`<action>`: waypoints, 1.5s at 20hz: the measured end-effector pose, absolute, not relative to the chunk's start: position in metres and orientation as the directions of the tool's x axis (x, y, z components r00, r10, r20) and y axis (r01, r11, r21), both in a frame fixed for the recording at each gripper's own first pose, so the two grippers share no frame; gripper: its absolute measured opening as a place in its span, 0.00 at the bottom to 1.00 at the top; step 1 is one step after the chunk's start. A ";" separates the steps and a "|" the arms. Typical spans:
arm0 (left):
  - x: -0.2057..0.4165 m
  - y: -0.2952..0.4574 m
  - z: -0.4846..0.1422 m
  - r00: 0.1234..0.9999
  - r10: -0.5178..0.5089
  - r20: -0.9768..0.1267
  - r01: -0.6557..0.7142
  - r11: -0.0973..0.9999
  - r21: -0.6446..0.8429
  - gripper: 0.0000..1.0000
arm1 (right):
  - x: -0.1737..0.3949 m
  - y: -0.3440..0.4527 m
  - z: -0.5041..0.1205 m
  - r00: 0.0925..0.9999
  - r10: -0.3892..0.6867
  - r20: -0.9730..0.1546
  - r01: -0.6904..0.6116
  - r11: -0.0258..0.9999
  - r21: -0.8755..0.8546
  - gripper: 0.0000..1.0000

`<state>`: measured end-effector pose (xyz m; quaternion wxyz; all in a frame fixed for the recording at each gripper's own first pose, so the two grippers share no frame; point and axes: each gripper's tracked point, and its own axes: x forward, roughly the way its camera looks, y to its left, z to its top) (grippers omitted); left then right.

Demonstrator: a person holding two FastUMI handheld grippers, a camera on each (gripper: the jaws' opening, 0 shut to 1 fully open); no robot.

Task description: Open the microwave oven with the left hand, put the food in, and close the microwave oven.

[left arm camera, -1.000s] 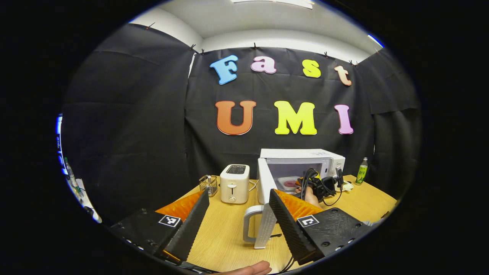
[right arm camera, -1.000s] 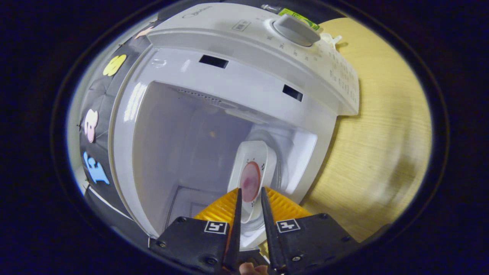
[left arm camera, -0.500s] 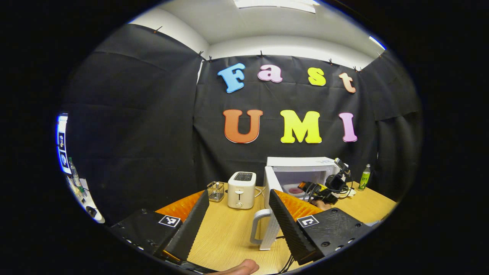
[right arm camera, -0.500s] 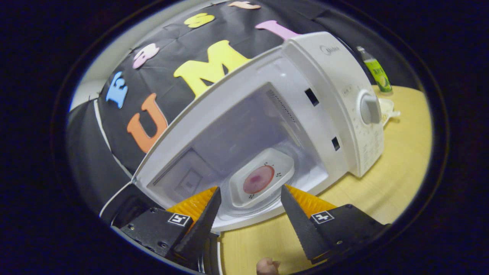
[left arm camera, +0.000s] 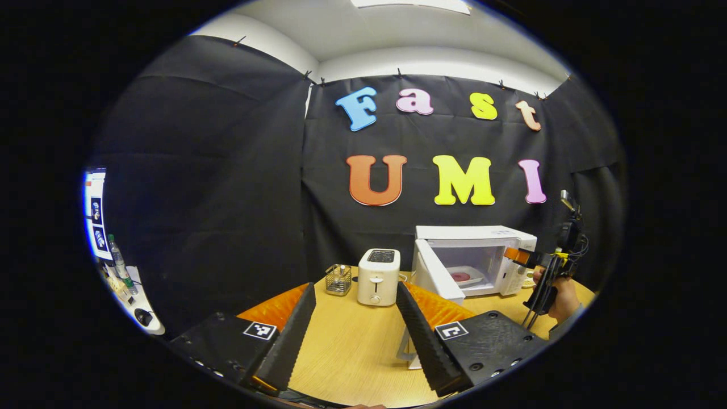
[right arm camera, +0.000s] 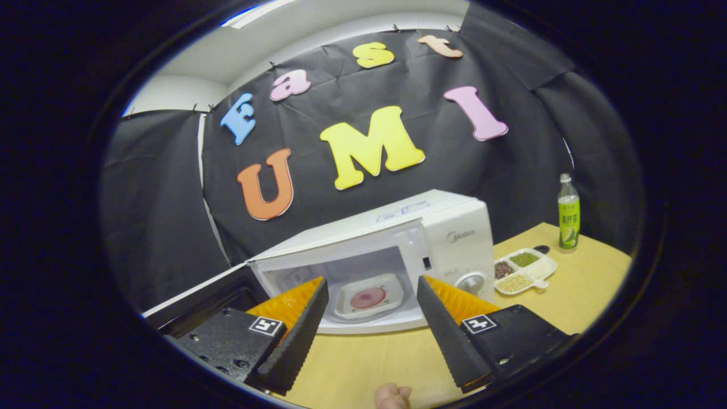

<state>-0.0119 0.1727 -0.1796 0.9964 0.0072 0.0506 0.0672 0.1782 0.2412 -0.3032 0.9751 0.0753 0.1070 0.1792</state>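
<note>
Right gripper view: microwave point(right arm camera: 448, 233) at frame centre, door point(right arm camera: 193, 301) swung wide toward lower left, cavity exposed. Food plate point(right arm camera: 369, 296) sits inside on the cavity floor, framed between the two fingers of the right gripper point(right arm camera: 369, 324). Fingers spread wide, nothing held. Divided snack tray point(right arm camera: 525, 267) and green bottle point(right arm camera: 568, 213) on the table point(right arm camera: 579, 289) at right.

Left gripper view: left gripper point(left arm camera: 355, 329) at bottom of frame, fingers wide apart, empty. Toaster point(left arm camera: 377, 275) and small wire basket point(left arm camera: 338, 278) at centre; microwave point(left arm camera: 494, 253) right of centre, door point(left arm camera: 437, 275) angled toward the camera, plate point(left arm camera: 463, 276) visible inside. Right gripper point(left arm camera: 519, 257), held in a hand point(left arm camera: 562, 295), shows at right edge near the control panel.

Judgement: food is in; door closing remains.

Risks:
- Door pushed near the hinge: too little leverage, latch may not catch.
- Hard swing: oven could slide on the smooth table, or the door rebound.
- Right gripper close to the oven front: may be struck or block the door.
- Left gripper's approach path passes near the toaster; a wide sweep could knock it.
</note>
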 end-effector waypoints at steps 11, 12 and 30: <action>0.021 0.191 -0.204 0.989 0.126 -0.082 -0.122 0.991 0.050 0.00 | 0.091 0.111 -0.168 0.944 0.330 0.008 -0.330 0.944 0.022 1.00; 0.028 0.190 -0.212 0.990 0.113 -0.085 -0.109 0.993 0.048 0.00 | 0.083 0.108 -0.161 0.942 0.335 0.005 -0.335 0.942 0.036 1.00; 0.054 0.085 -0.297 0.938 -0.315 -0.143 0.306 0.948 -0.086 0.00 | -0.043 0.027 -0.132 0.958 0.285 0.002 -0.285 0.958 0.009 0.90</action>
